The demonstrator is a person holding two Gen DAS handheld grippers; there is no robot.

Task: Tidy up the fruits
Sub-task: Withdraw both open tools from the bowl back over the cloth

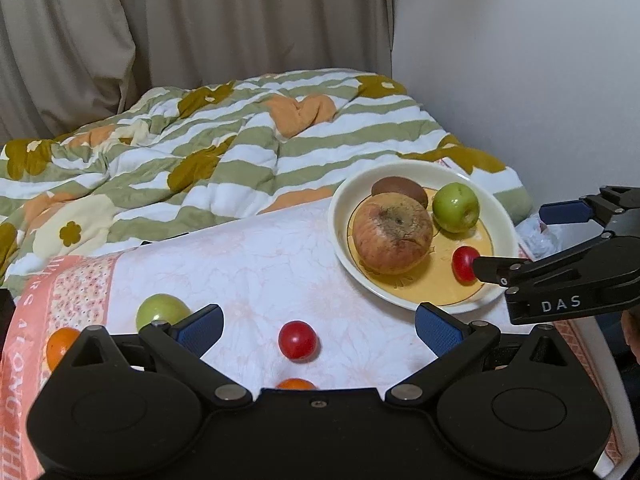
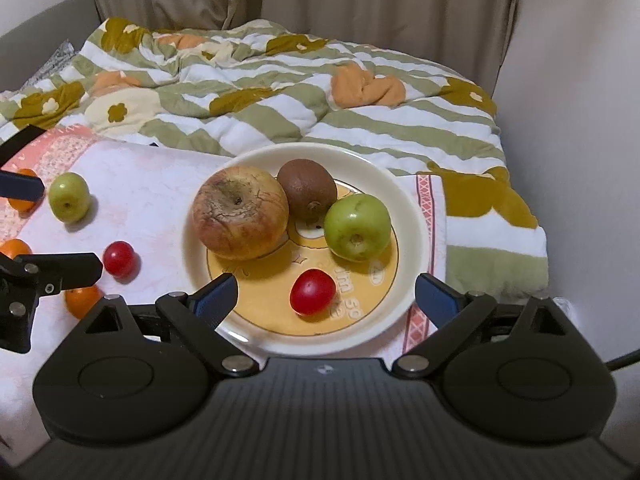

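Note:
A cream plate [image 2: 408, 216] with a yellow centre holds a wrinkled apple [image 2: 240, 213], a kiwi [image 2: 307, 190], a green apple [image 2: 357, 226] and a red cherry tomato [image 2: 312, 292]. My right gripper [image 2: 326, 298] is open and empty, its fingers on either side of that tomato just above the plate. My left gripper [image 1: 318, 326] is open and empty above the cloth, with a second cherry tomato [image 1: 297, 339] between its fingers. A small green apple [image 1: 160, 310] and three small oranges [image 2: 82, 300] lie loose at the left. The plate [image 1: 344, 200] and right gripper [image 1: 516, 240] also show in the left wrist view.
The fruit lies on a pale pink floral cloth [image 2: 140, 184] with a salmon border. A striped green and white quilt [image 2: 280, 92] is bunched behind it. Beige curtains [image 2: 360, 8] hang at the back and a white wall [image 1: 520, 60] stands at the right.

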